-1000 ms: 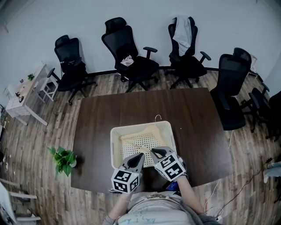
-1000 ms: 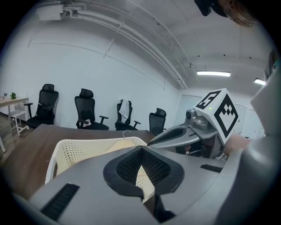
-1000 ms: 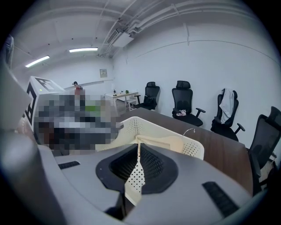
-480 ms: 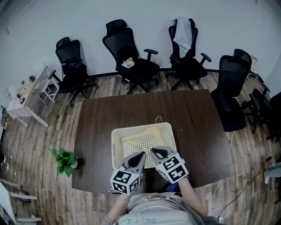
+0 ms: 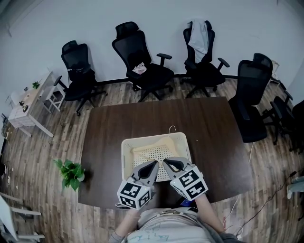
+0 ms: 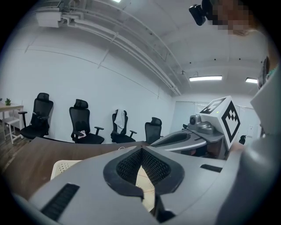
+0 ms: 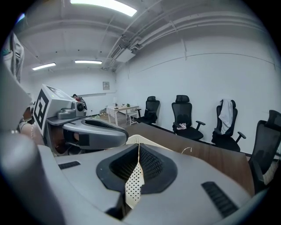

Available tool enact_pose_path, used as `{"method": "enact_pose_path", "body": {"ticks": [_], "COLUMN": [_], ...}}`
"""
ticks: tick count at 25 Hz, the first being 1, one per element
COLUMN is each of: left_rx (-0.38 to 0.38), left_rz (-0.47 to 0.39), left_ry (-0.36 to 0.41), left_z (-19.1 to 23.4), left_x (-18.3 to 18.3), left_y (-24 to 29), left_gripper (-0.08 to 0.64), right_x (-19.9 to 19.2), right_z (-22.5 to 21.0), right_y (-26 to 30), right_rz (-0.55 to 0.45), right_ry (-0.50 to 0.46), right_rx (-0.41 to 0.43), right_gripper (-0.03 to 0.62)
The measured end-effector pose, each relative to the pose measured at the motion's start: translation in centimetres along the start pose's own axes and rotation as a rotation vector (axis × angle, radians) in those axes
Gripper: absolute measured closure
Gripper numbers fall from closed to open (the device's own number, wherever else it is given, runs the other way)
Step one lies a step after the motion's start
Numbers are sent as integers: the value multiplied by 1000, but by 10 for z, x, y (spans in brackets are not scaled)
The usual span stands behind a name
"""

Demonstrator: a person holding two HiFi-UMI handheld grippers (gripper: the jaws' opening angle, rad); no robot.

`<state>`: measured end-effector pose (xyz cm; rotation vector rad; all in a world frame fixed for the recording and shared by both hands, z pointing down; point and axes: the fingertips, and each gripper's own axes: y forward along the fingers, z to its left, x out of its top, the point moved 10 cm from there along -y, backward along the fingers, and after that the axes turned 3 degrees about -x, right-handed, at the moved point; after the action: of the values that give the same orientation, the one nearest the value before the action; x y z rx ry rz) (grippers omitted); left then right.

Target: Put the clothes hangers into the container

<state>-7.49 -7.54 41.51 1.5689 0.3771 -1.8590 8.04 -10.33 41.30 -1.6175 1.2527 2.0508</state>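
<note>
Both sets of jaws are pressed together, empty: left gripper (image 5: 154, 164), right gripper (image 5: 166, 163). Just ahead, the container (image 5: 124, 156) holds what looks like a hanger (image 5: 164, 141).

Cool, flat, fairly dim light in the head view, and the dark table (image 5: 142, 118) soaks it up, with only faint shadows under the chairs (image 5: 142, 52). Heavy fisheye bends the room's edges, and the corners go black. In both gripper views the ceiling lights (image 7: 103, 5) glare white, and the right gripper (image 7: 138, 154) looks soft so close to the lens.
</note>
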Motion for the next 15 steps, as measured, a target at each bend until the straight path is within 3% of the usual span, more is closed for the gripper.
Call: {"method": "enact_pose_path", "body": {"ticks": [15], "left_rx": [-8], "left_rz": [-87], "left_ry": [66], "left_z": [-11], "left_x": [37], "left_y": [-1], "left_gripper": [549], "right_x": [39], "right_z": [0], "right_y": [-27], "right_rz": [-177], "right_ry": [-19], "right_rx": [-67], "right_gripper": [569]}}
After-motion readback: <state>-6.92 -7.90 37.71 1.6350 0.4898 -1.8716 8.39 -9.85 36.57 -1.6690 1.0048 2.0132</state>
